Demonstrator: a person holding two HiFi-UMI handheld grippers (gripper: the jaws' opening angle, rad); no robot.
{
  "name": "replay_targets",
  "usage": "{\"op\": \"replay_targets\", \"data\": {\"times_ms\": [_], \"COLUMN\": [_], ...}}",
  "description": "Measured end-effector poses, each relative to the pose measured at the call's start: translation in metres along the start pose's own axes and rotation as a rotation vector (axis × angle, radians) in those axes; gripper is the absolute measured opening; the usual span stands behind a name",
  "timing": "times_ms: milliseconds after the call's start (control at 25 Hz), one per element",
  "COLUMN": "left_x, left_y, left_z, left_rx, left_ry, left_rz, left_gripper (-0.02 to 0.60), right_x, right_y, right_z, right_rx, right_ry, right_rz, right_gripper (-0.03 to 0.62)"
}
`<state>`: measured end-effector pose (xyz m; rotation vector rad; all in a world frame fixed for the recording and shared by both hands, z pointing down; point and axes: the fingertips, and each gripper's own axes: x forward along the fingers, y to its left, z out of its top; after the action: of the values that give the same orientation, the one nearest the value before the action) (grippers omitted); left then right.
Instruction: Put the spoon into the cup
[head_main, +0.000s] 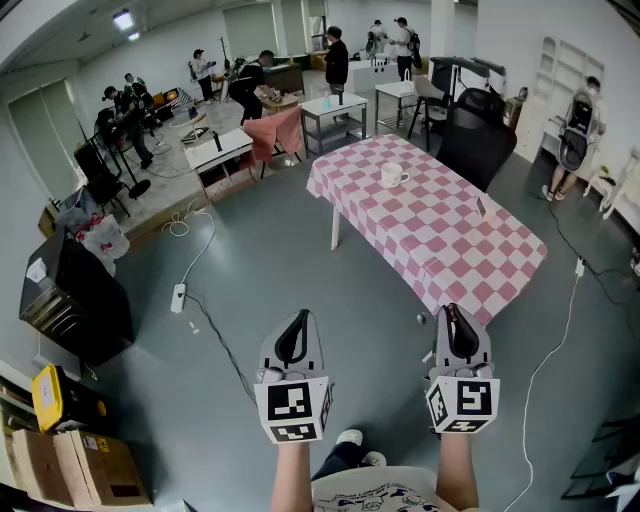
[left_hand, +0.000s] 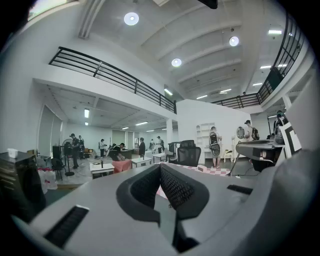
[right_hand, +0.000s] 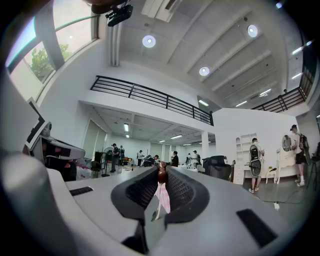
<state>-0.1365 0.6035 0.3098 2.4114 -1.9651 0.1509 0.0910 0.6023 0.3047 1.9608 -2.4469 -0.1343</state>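
Note:
A white cup (head_main: 394, 175) stands on the far half of a table with a pink checkered cloth (head_main: 440, 250), well ahead of both grippers. My right gripper (head_main: 452, 312) is held level over the floor short of the table's near corner. It is shut on a dark reddish-brown spoon (right_hand: 161, 173), whose end shows pinched between the tips. My left gripper (head_main: 297, 316) is held level beside it, jaws together with nothing between them. In both gripper views the pink cloth (right_hand: 163, 196) shows only through the narrow slit between the pads.
A small upright object (head_main: 480, 207) sits near the table's right edge. A black office chair (head_main: 478, 135) stands behind the table. Cables (head_main: 215, 335) run across the grey floor. A black cabinet (head_main: 75, 295) and cardboard boxes (head_main: 70, 465) are at left. People stand at the back.

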Motion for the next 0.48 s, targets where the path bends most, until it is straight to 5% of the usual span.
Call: {"op": "replay_targets", "data": {"times_ms": [480], "left_x": [0.0102], "left_y": [-0.0025], "left_z": [-0.0081], "left_rx": [0.000], "left_ry": [0.002], "left_rz": [-0.010], "left_gripper": [0.014], "right_x": [0.0081], "right_y": [-0.0020], "right_z": [-0.0098], "right_rx": [-0.004], "right_ry": [0.006], "right_rz": [0.004], "right_gripper": [0.054]}}
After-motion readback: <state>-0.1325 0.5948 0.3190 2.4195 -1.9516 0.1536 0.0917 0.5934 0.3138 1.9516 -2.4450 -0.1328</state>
